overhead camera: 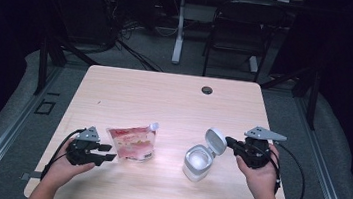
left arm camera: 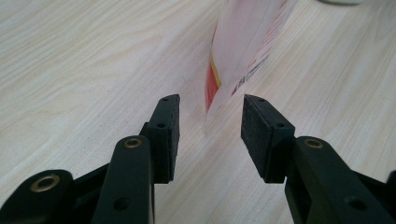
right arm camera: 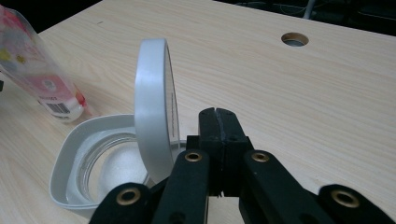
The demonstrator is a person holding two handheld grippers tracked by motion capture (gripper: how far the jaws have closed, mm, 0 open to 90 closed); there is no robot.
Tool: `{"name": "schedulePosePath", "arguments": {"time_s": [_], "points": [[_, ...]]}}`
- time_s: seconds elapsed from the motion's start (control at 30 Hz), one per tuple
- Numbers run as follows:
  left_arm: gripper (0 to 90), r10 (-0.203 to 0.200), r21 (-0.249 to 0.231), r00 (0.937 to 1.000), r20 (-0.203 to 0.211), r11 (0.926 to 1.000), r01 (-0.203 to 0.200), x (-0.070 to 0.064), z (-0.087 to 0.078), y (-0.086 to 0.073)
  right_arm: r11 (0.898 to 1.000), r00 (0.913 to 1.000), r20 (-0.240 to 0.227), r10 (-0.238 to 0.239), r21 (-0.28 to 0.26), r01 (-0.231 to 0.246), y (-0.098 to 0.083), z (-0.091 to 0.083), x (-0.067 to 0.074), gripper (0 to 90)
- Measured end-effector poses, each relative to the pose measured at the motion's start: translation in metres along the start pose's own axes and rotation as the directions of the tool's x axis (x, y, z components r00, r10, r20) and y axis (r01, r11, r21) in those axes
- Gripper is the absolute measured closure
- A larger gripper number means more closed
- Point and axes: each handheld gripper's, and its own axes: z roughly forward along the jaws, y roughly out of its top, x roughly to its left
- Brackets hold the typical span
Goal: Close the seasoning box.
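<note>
Pouch [overhead camera: 131,143] and container [overhead camera: 197,163] are sitting side by side near the front of the desk [overhead camera: 169,98], the pouch to the left with its capped spout pointing up and to the right, toward the container. That layout is reading as preparation for a refill: the container's hinged lid [overhead camera: 215,140] is standing open on its right side, leaving the mouth clear on the side facing the pouch.

The right gripper [overhead camera: 234,144] is resting just right of the lid with its jaws clenched together on nothing; in the right gripper view the closed tips [right arm camera: 219,122] are lying right beside the raised lid [right arm camera: 154,107], and I cannot tell whether they are touching it. They are probably staying there to keep the lid from dropping back.

The left gripper [overhead camera: 108,153] is lying low at the pouch's near left corner. In the left gripper view its jaws are released, spread to either side of the pouch's thin sealed edge [left arm camera: 243,51], with the pads [left arm camera: 256,133] not pressing it. That edge is likely the easiest place to pinch
</note>
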Motion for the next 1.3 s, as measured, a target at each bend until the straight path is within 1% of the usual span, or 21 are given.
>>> {"name": "schedulePosePath", "arguments": {"time_s": [0.17,0.23,0.47,0.57,0.63,0.77,0.87,1.13,1.2,1.3], "points": [[57.5,0.002,0.0,1.0,0.001,1.0,-0.002,0.0,0.0,0.0,1.0,0.9999,-0.012,-0.002,-0.004,0.002,-0.001,0.0,0.004,90.0],[57.5,0.001,0.0,1.0,0.001,1.0,-0.001,0.0,0.0,0.0,1.0,0.9997,-0.019,-0.016,-0.005,0.016,-0.001,0.0,0.008,90.0],[57.5,0.003,0.001,1.0,0.002,1.0,-0.003,0.0,0.0,0.0,0.999,0.9984,-0.042,-0.037,-0.02,0.036,0.0,-0.001,0.019,90.0],[57.5,0.003,-0.001,1.0,0.006,1.0,-0.003,0.001,-0.001,-0.001,0.998,0.9971,-0.054,-0.054,-0.019,0.053,0.0,-0.001,0.024,90.0],[57.5,0.005,-0.002,1.0,0.006,1.0,-0.005,0.001,-0.002,-0.001,0.998,0.9962,-0.069,-0.053,-0.022,0.052,-0.002,0.0,0.028,90.0],[57.8,0.003,0.003,1.0,0.003,1.0,-0.003,0.002,-0.003,-0.002,0.997,0.993,-0.09,-0.077,-0.01,0.076,-0.005,0.002,0.036,90.0],[57.8,-0.003,-0.005,1.0,0.002,1.0,0.003,0.003,-0.004,-0.003,0.997,0.9914,-0.105,-0.077,-0.022,0.076,-0.007,0.002,0.042,90.0],[57.9,-0.011,0.0,0.9999,-0.001,0.9999,0.011,0.005,-0.004,-0.005,0.995,0.9856,-0.139,-0.097,-0.022,0.095,-0.012,0.002,0.056,90.0],[57.8,-0.013,-0.001,0.9999,0.0,0.9999,0.013,0.006,-0.004,-0.005,0.995,0.9838,-0.148,-0.101,-0.023,0.099,-0.013,0.002,0.058,90.0],[57.8,-0.019,-0.004,0.9998,-0.001,0.9998,0.019,0.006,-0.004,-0.006,0.994,0.9828,-0.151,-0.107,-0.023,0.105,-0.013,0.001,0.06,90.0]]}}
